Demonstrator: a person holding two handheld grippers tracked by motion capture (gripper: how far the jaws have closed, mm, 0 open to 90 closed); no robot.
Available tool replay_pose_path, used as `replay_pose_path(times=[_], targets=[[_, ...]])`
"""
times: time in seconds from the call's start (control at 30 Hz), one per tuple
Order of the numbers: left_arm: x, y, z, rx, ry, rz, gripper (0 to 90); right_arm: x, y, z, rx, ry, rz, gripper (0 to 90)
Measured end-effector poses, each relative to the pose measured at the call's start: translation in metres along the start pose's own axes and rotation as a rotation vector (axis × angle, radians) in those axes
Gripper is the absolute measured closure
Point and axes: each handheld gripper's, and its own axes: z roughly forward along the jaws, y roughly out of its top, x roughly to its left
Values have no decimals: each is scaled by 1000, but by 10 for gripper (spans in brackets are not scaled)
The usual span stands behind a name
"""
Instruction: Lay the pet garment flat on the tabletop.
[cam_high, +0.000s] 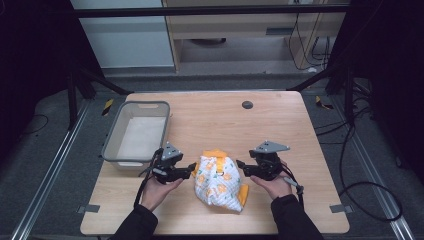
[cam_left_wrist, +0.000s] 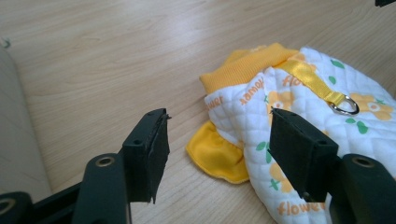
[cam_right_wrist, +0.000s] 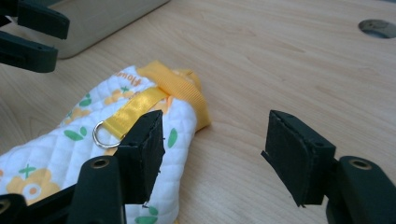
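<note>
Hands: my two hands (cam_high: 159, 192) come in at the bottom of the high view, and each one holds a gripper.
Left gripper (cam_high: 192, 169): jaws wide apart and empty, left of centre, just beside the garment.
Right gripper (cam_high: 241, 166): also spread and empty, right of centre.
Garment (cam_high: 218, 181): small quilted piece, white with yellow trim, lying at lower centre on the table (cam_high: 280, 125).
Risk, ring: I think a jaw may catch the metal ring (cam_left_wrist: 346, 104) or the ribbon (cam_left_wrist: 310, 77) and drag the cloth.
Risk, grip: the thick quilt could slip if I pinch only the yellow cuff (cam_left_wrist: 217, 156).
Bin (cam_high: 112, 139): grey, at upper left of the table; my left gripper could bump it.
</note>
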Motion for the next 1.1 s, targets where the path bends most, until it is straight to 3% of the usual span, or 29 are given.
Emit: replay_pose_path(times=[0.4,0.73,0.97,1.1], targets=[[-11,-8,23,83,-57,18,421,7,-13,16,81,38,-4,451],[-18,-11,35,125,-76,43,502,9,-17,26,133,68,12,509],[-17,-15,41,144,-121,5,587,9,-19,30,135,100,29,548],[-16,-17,42,159,-145,-12,687,11,-20,34,164,113,33,601]])
